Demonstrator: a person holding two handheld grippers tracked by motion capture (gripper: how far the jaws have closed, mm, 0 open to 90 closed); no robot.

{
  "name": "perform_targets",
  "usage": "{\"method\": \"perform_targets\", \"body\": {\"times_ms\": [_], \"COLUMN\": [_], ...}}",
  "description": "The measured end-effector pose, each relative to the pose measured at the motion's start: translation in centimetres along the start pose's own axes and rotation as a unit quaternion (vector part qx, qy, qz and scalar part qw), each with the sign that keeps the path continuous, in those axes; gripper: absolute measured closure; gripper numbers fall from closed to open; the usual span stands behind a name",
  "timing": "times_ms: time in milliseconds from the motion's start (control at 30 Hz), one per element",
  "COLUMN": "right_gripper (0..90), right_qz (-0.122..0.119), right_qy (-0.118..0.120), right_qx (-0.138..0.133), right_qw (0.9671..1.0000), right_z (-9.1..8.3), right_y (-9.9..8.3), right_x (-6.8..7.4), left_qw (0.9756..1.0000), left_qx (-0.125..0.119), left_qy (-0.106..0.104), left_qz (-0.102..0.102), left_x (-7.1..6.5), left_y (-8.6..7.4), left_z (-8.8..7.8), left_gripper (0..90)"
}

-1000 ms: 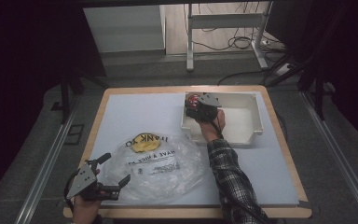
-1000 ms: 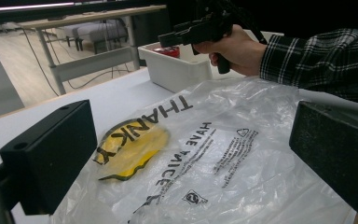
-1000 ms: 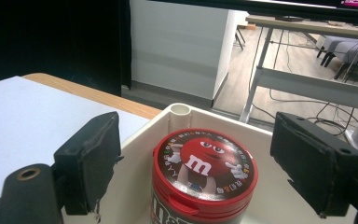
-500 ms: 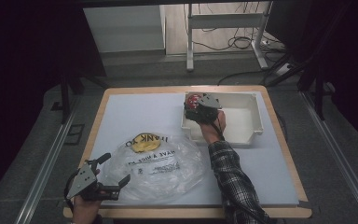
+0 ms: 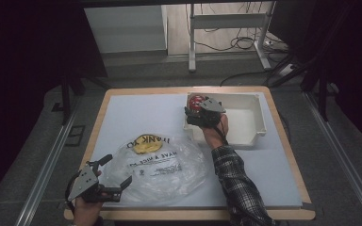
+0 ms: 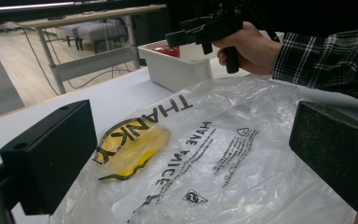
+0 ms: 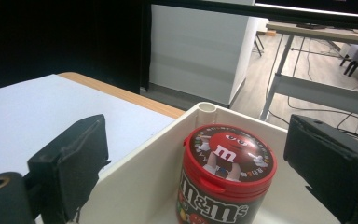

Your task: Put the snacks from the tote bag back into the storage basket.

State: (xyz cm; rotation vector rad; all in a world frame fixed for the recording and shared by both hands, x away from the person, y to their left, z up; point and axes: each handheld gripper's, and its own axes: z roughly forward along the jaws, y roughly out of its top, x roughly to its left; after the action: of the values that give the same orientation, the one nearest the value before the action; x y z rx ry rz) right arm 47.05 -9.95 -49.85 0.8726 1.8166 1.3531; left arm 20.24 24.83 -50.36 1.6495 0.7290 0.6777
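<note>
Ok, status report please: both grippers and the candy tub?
Right gripper just opened, astride candy tub. Tub upright in white bin. Left gripper open over plastic bag.

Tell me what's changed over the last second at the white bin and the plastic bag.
The right gripper has just been opening its jaws at the near-left corner of the white bin; they now stand apart on either side of the M&M's tub, which stands upright in the bin, not pressed. The hand barely shifted. The left gripper, open at the plastic bag's edge, and the bag itself stayed as they were.
</note>
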Motion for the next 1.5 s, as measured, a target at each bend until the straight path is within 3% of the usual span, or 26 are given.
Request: {"method": "perform_targets", "body": {"times_ms": [467, 933, 1500], "right_gripper": [2.3, 0.6, 0.6], "right_qz": [-0.003, -0.009, -0.002], "right_qy": [0.03, 0.058, 0.071], "right_qx": [-0.001, 0.001, -0.005], "right_qw": [0.9996, 0.9983, 0.9975], "right_z": [-2.1, -4.0, -6.1], "right_y": [0.5, 0.6, 0.3], "right_x": [0.0, 0.9, 0.9], "left_qw": [1.0, 1.0, 1.0], "left_qx": [0.001, 0.002, 0.002], "left_qy": [-0.002, -0.003, -0.003], "left_qz": [0.001, 0.002, 0.003], "left_x": [-0.2, -0.2, -0.3], "left_y": [0.0, 0.0, 0.0], "left_z": [0.1, 0.2, 0.2], "left_gripper": [0.7, 0.7, 0.7]}}
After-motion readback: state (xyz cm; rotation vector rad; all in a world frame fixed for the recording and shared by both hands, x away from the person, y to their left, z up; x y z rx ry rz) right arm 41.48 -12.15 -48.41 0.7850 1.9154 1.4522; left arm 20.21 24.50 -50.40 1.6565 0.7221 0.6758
